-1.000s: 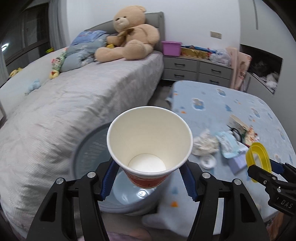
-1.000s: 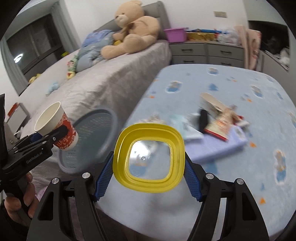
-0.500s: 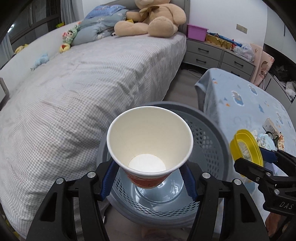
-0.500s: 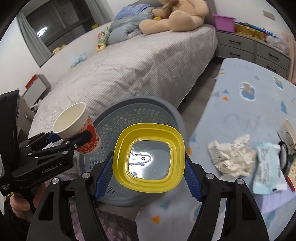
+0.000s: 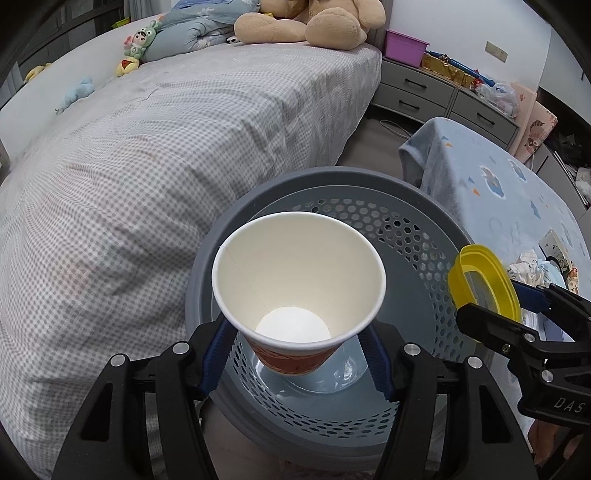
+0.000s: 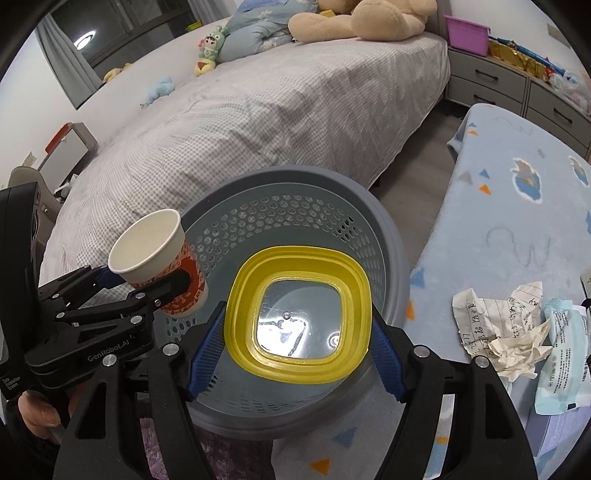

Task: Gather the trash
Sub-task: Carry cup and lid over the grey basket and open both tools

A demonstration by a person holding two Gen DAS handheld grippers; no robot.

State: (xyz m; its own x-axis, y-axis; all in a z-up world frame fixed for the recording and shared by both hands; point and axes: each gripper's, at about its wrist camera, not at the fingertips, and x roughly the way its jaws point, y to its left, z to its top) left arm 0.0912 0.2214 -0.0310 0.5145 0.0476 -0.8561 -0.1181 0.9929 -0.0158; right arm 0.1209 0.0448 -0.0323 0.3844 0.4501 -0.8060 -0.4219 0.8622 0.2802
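A: Left wrist view: the left claw (image 5: 297, 363) is pinching a white paper cup with a red printed base (image 5: 298, 284), mouth up, directly over the round grey perforated plastic basket (image 5: 413, 236).

B: Right wrist view agrees. The right claw (image 6: 297, 336) is clamped on a yellow squarish plastic lid with a clear centre (image 6: 298, 314), held above the same basket's opening. The cup sits to its left, tilted a little, over the basket's near-left rim.

A: Where's the basket?

B: On the floor, between the grey checked bed (image 6: 258, 122) and the counter under a light blue patterned blanket (image 6: 517, 229).

A: Anything on that counter?

B: Crumpled white paper with handwriting (image 6: 498, 332), touching a pale blue plastic wrapper (image 6: 565, 358) at its right. Both are well apart from the basket.

A: On the bed, a tan teddy bear (image 5: 314, 22) lies near the headboard end.
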